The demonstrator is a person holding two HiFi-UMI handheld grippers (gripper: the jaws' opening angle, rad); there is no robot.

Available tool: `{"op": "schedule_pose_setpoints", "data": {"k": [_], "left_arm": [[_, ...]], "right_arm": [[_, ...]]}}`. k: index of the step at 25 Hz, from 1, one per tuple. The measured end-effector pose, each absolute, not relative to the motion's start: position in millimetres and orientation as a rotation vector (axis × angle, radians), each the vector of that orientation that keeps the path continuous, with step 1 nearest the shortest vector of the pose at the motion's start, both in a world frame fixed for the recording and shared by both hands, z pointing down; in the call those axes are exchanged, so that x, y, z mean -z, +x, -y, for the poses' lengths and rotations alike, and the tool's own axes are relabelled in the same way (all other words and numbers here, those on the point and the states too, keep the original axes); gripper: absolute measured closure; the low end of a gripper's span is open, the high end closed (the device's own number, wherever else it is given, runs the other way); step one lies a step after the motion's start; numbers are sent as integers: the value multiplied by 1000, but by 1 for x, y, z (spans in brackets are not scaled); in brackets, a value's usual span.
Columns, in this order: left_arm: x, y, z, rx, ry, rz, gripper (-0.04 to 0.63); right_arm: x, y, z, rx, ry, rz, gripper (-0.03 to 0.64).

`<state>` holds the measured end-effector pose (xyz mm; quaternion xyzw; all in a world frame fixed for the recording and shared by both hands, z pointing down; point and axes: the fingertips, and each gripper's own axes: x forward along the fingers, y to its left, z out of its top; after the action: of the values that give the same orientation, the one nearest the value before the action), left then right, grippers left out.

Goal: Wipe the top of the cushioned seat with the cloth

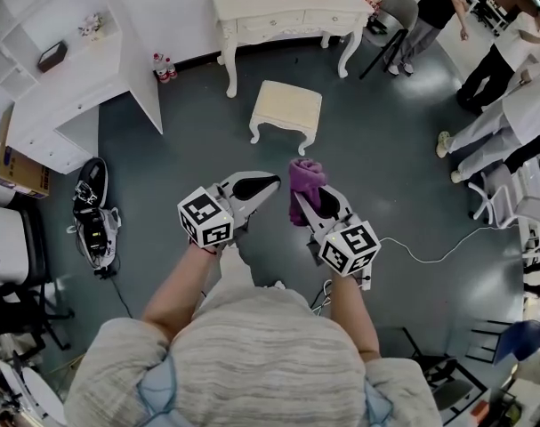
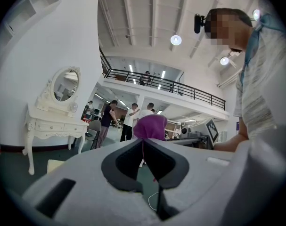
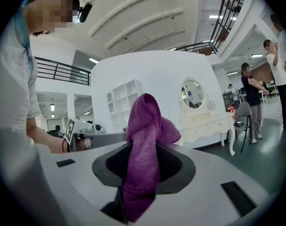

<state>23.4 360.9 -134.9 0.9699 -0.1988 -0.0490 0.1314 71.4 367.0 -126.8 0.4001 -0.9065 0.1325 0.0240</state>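
Right gripper (image 1: 307, 205): clamped mid-bunch on purple knit cloth (image 1: 304, 178), likely soft, limp | left gripper (image 1: 268, 181): jaws together, empty | cream cushioned seat (image 1: 286, 105): far.

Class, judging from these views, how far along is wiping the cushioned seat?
Done: the cloth is clamped in the right gripper. In hand: it is held in the air, with the left gripper shut and empty beside it. Left: the cushioned seat stands apart on the floor, untouched by the cloth, so all wiping remains.
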Motion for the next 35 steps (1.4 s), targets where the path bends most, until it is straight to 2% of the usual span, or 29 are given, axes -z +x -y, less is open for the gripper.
{"op": "schedule_pose_setpoints", "data": {"k": [17, 35], "left_arm": [[133, -49, -254, 171, 2834, 516, 580], [133, -56, -224, 177, 2856, 430, 580]], "right_arm": [[123, -7, -259, -415, 1315, 2755, 495], [127, -14, -230, -389, 1410, 2726, 495]]}}
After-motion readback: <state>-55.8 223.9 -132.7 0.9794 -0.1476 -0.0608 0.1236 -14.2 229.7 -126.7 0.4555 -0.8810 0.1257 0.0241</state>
